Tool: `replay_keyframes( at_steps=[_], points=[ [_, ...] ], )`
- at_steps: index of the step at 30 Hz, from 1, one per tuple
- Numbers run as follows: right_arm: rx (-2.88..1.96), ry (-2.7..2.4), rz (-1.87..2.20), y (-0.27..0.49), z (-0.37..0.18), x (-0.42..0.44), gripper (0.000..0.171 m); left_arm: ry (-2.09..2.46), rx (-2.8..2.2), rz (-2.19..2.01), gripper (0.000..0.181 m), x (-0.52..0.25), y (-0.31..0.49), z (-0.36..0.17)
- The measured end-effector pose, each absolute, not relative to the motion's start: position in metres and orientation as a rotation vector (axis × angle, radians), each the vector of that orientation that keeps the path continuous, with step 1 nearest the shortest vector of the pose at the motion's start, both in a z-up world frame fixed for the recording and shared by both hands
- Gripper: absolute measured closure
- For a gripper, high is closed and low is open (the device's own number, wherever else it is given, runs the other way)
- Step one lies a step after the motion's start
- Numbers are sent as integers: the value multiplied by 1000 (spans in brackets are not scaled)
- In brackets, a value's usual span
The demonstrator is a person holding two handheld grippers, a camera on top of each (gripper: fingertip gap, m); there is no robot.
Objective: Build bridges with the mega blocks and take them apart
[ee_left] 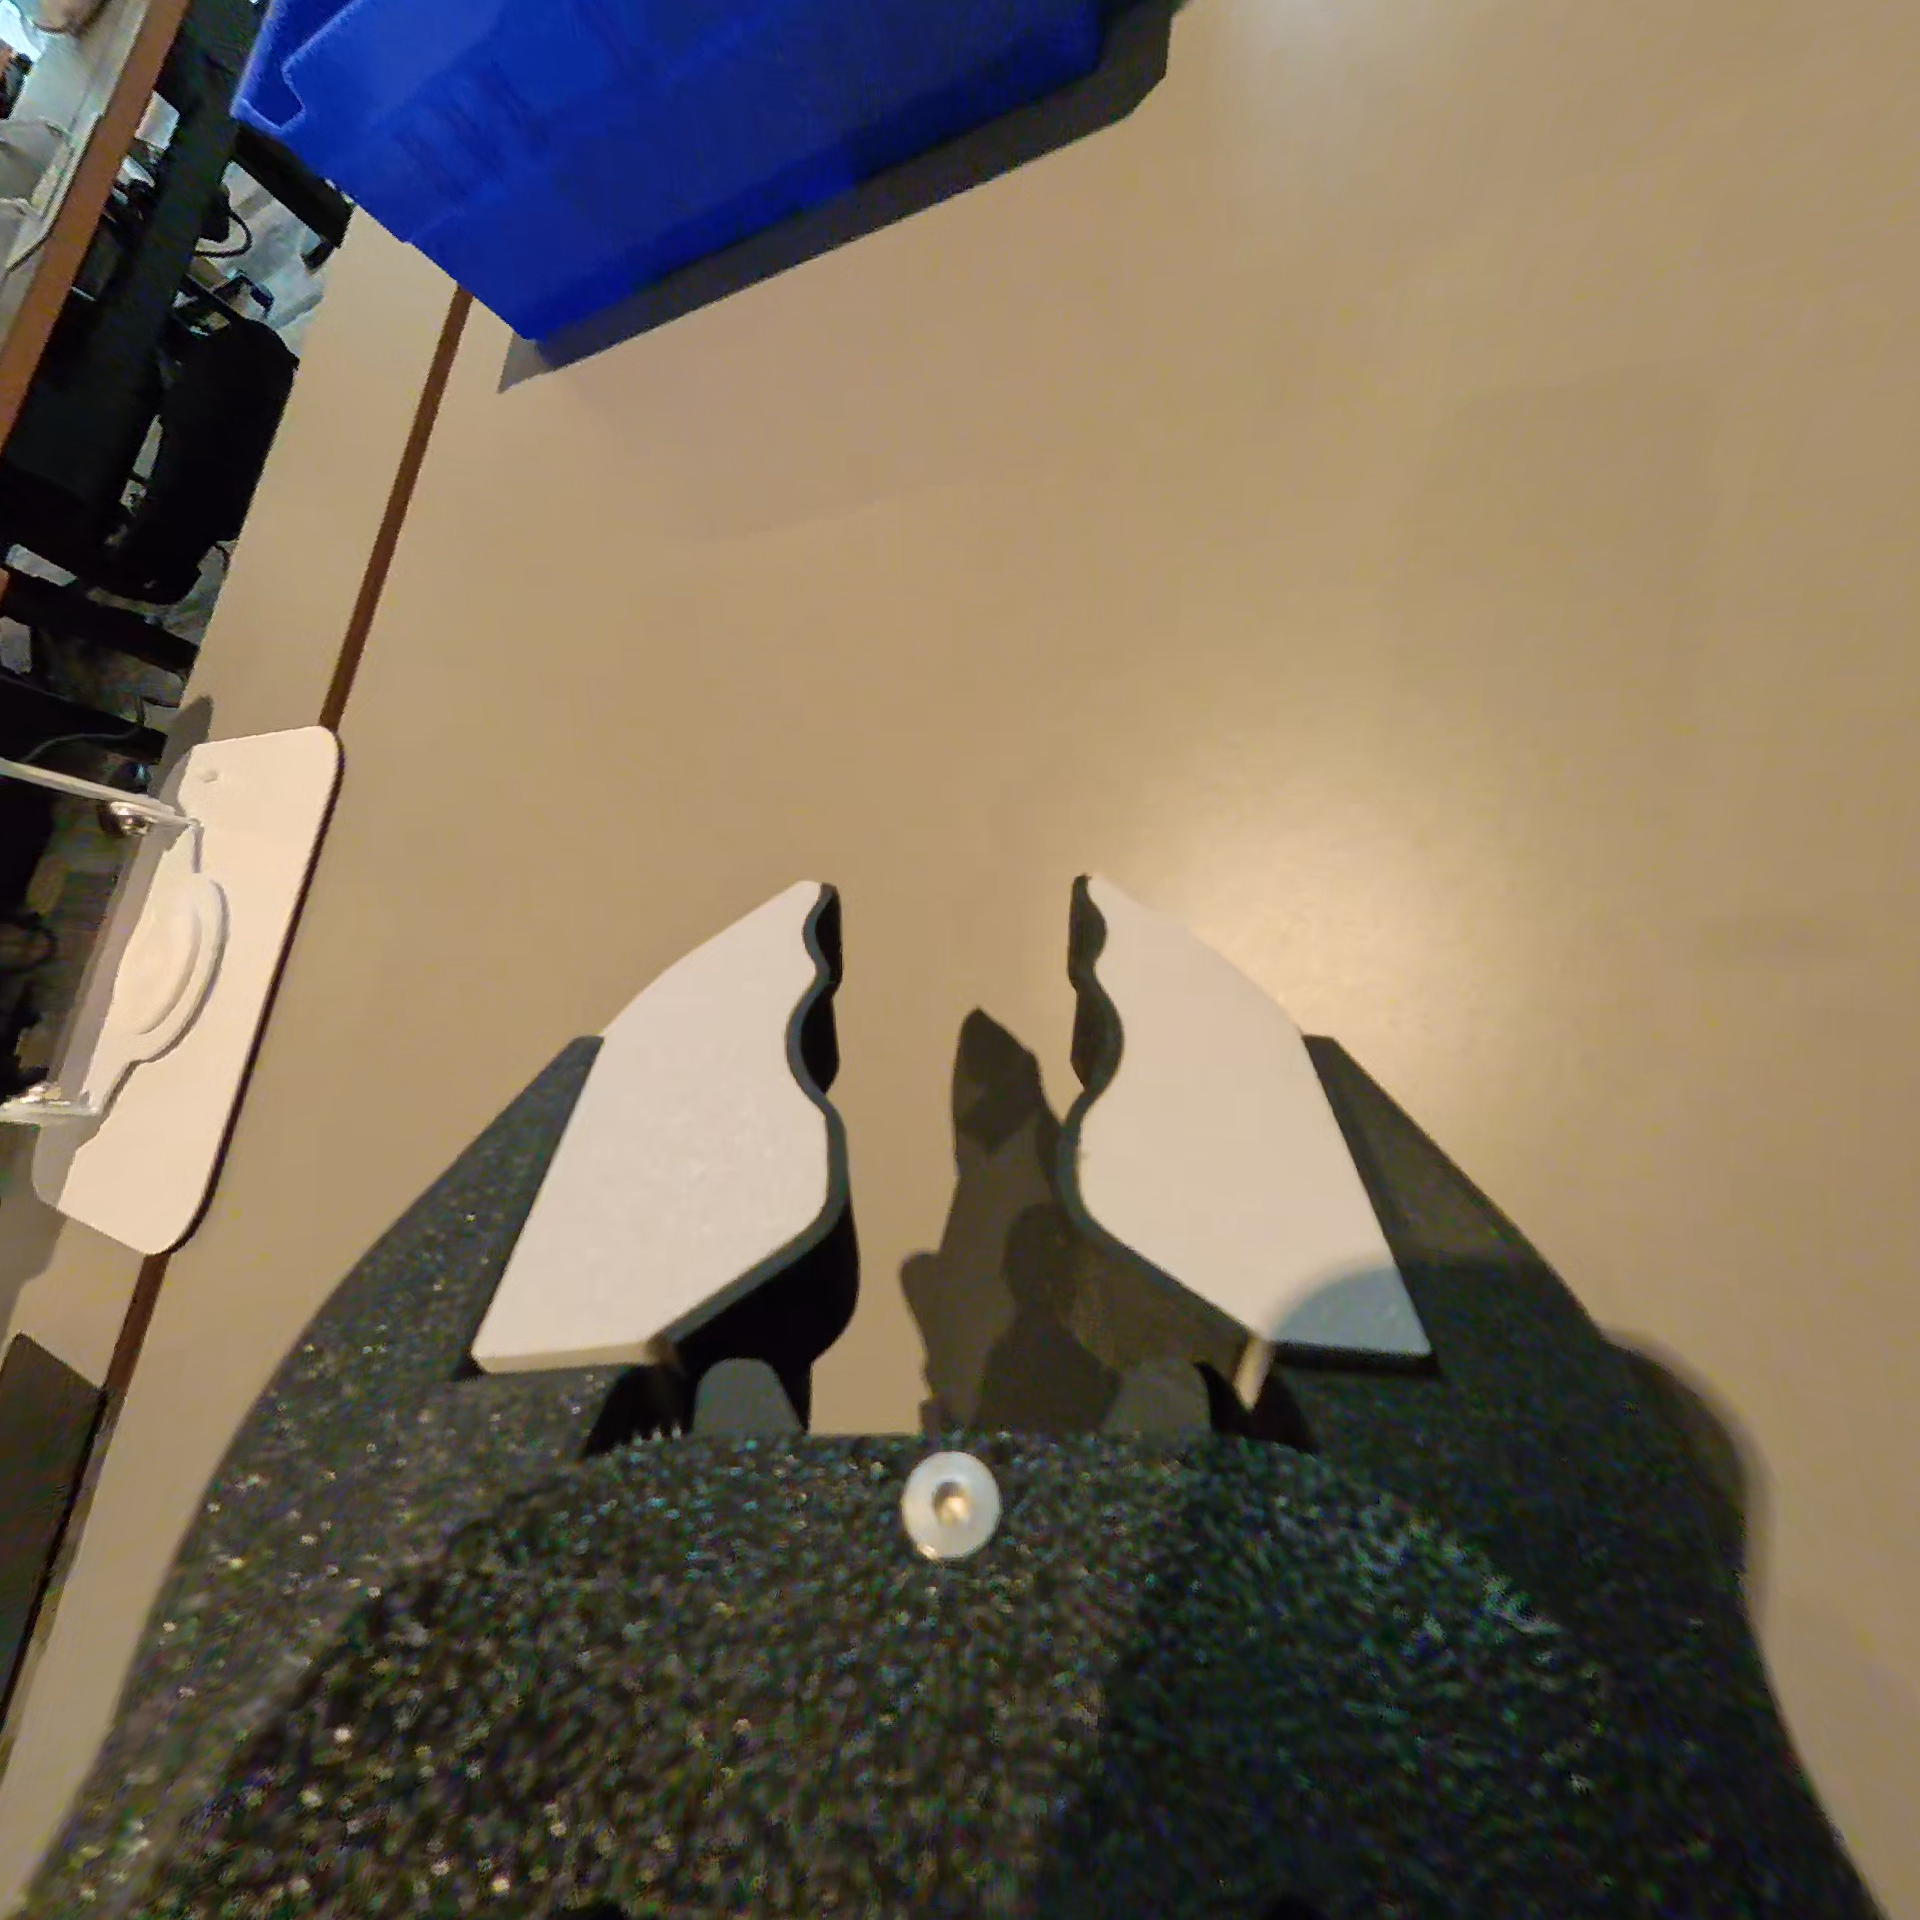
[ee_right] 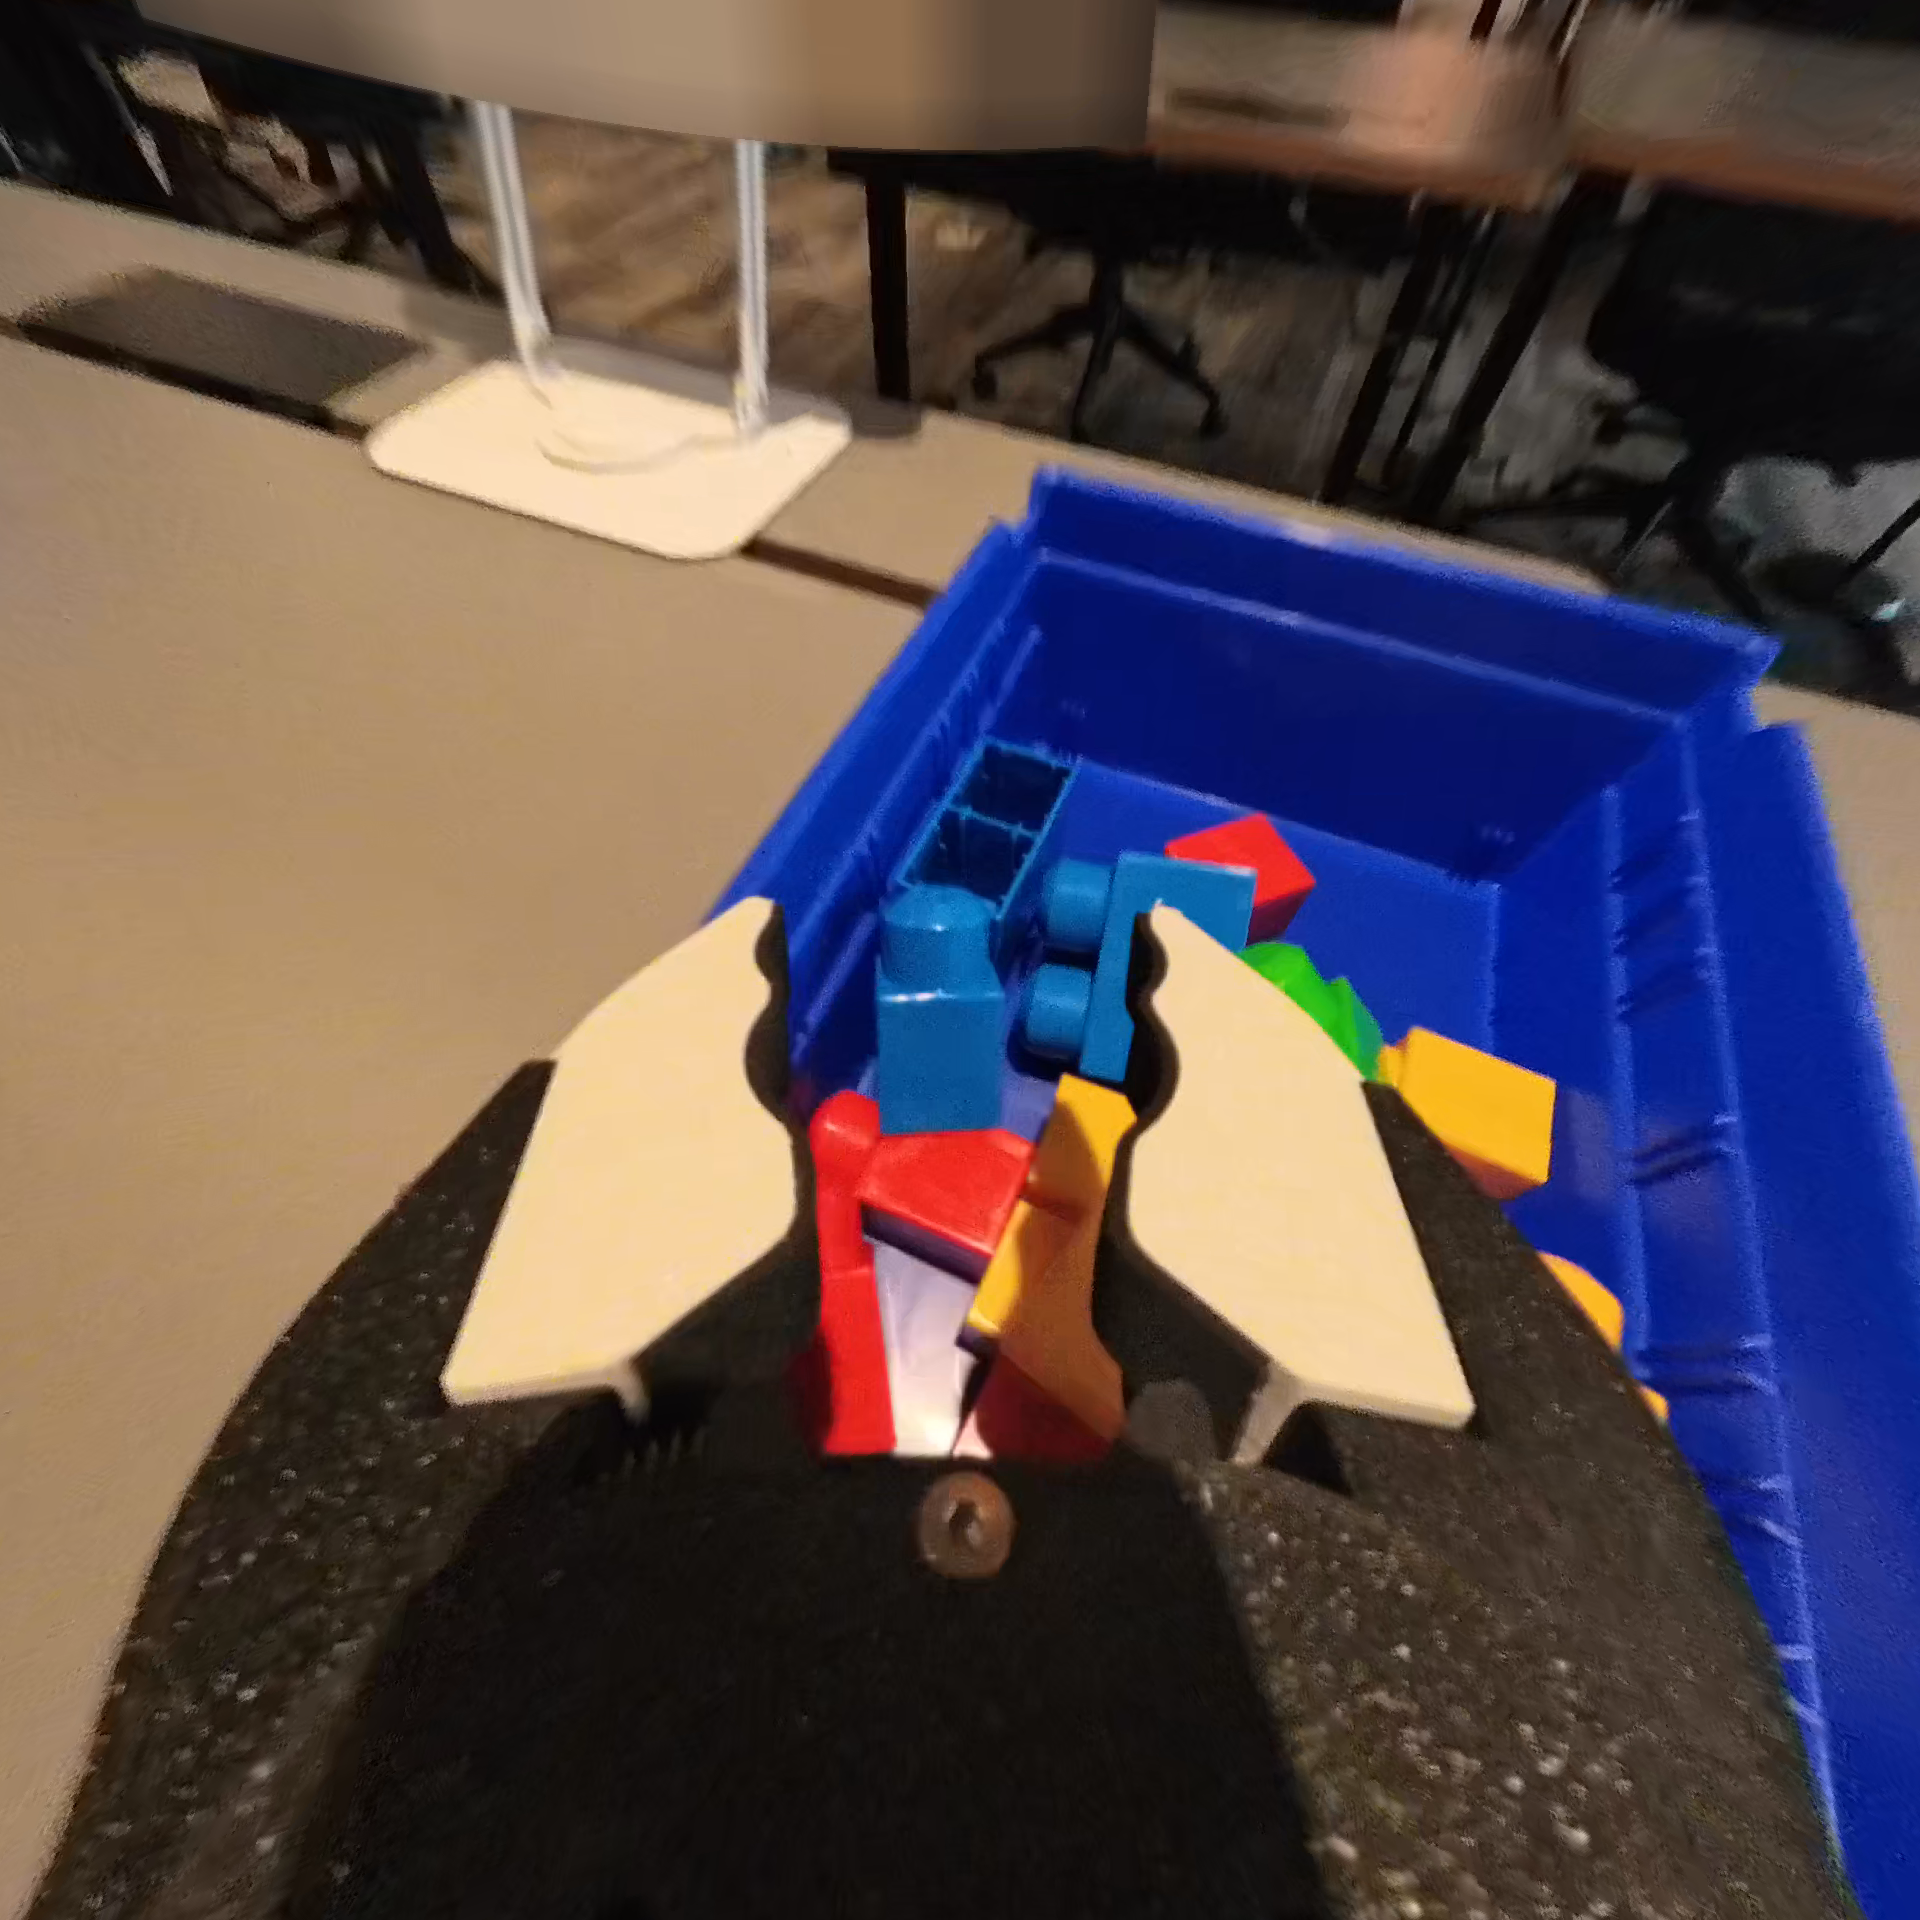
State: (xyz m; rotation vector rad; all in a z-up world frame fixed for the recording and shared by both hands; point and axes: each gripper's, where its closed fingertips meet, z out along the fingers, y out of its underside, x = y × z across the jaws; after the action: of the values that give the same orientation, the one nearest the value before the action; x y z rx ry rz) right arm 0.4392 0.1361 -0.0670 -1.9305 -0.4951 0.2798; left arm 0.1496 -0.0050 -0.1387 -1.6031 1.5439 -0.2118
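Note:
In the right wrist view a blue bin (ee_right: 1351,665) holds several mega blocks: blue blocks (ee_right: 940,1023), red blocks (ee_right: 940,1179), yellow-orange blocks (ee_right: 1475,1112) and a green one (ee_right: 1304,992). My right gripper (ee_right: 961,920) hovers open over the bin's near left part, with the blocks between its fingers but not gripped. In the left wrist view my left gripper (ee_left: 956,899) is open and empty over the bare tan table (ee_left: 1247,571). The blue bin (ee_left: 644,145) sits at the top of that view, far from the left gripper.
A white flat stand base (ee_right: 613,468) with clear uprights sits on the table left of the bin; it also shows at the left edge in the left wrist view (ee_left: 177,987). A dark seam (ee_left: 395,499) runs between table sections. Chairs and desks lie beyond.

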Motion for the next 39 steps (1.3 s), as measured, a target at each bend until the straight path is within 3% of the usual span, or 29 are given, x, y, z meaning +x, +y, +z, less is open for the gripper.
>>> replay_keyframes(
  at_steps=[1,8,15,20,24,26,32,39],
  points=[
    [-1866,-493,295,131,-54,435,108,1540,-1603,-206,140,149,-4,-138],
    [-1425,-761,457,40,10,341,117,1420,-1622,-202,140,129,10,-119],
    [-1549,-1167,696,-16,-79,218,112,978,-1697,-311,140,38,42,-65],
    [-1700,-1383,743,-32,-145,189,108,582,-1645,-207,140,-105,50,14],
    [-1719,-1410,758,-33,-149,187,113,256,-1583,-161,140,-237,50,54],
    [-1732,-1409,777,-33,-149,187,114,158,-1667,-236,140,-279,67,42],
    [-1749,-1437,745,-34,-154,186,116,109,-2176,-293,138,-329,131,-61],
    [-1778,-1461,737,-34,-159,185,118,103,-2224,-200,133,-343,159,-92]
  ],
)
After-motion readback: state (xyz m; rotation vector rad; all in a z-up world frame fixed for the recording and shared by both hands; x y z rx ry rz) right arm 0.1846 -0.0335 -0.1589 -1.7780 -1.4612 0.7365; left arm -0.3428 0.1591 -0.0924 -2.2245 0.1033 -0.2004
